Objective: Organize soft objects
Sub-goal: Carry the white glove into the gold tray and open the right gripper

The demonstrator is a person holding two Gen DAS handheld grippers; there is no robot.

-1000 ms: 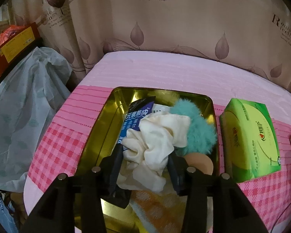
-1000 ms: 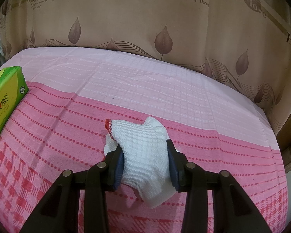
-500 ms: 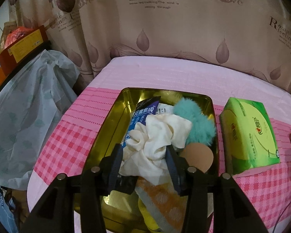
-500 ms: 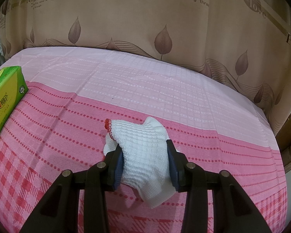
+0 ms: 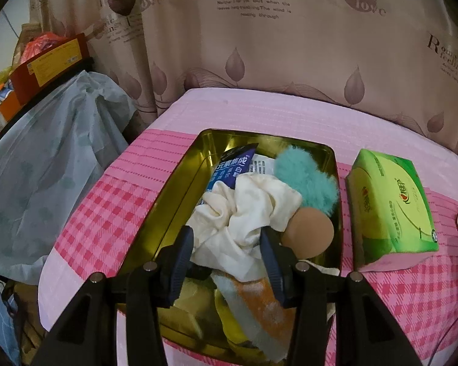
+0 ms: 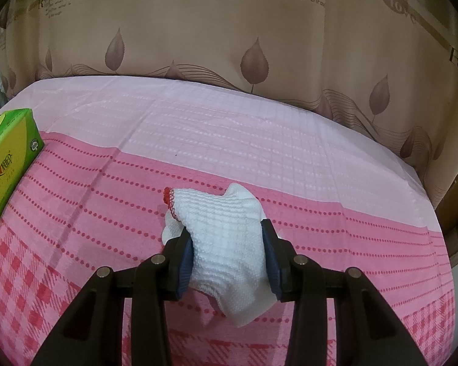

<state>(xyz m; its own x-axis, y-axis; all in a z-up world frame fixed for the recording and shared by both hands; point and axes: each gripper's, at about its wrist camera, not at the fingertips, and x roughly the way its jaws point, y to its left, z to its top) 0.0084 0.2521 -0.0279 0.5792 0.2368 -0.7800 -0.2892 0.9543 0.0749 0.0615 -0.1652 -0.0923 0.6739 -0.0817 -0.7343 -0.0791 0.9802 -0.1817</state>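
1. The left gripper [image 5: 227, 245] is over the near half of a gold metal tin [image 5: 180, 180]. Its jaws sit on either side of a cream scrunchie [image 5: 247, 213]; the blue pads [image 5: 183, 262] look to be just at the cloth's edges, and I cannot tell whether they press it or stand slightly off it.
2. The scrunchie lies on top of the pile in the tin. Under its far-left side is a blue packet [image 5: 232, 164] with white lettering, at its far right a teal fluffy puff [image 5: 308, 180], and touching its right side a tan round sponge [image 5: 308, 231].
3. Nearer in the tin, below the gripper, lies an orange-and-white striped cloth [image 5: 259, 314] over something yellow.
4. The tin rests on a pink checked tablecloth [image 5: 107, 213]. A green tissue pack [image 5: 390, 207] lies just right of the tin.
5. The right gripper [image 6: 227, 260] is closed narrowly on a white knitted glove [image 6: 226, 238] with a red-trimmed cuff. The glove lies on the tablecloth, well right of the tissue pack.
6. A beige leaf-print curtain [image 6: 229, 30] hangs behind the table.
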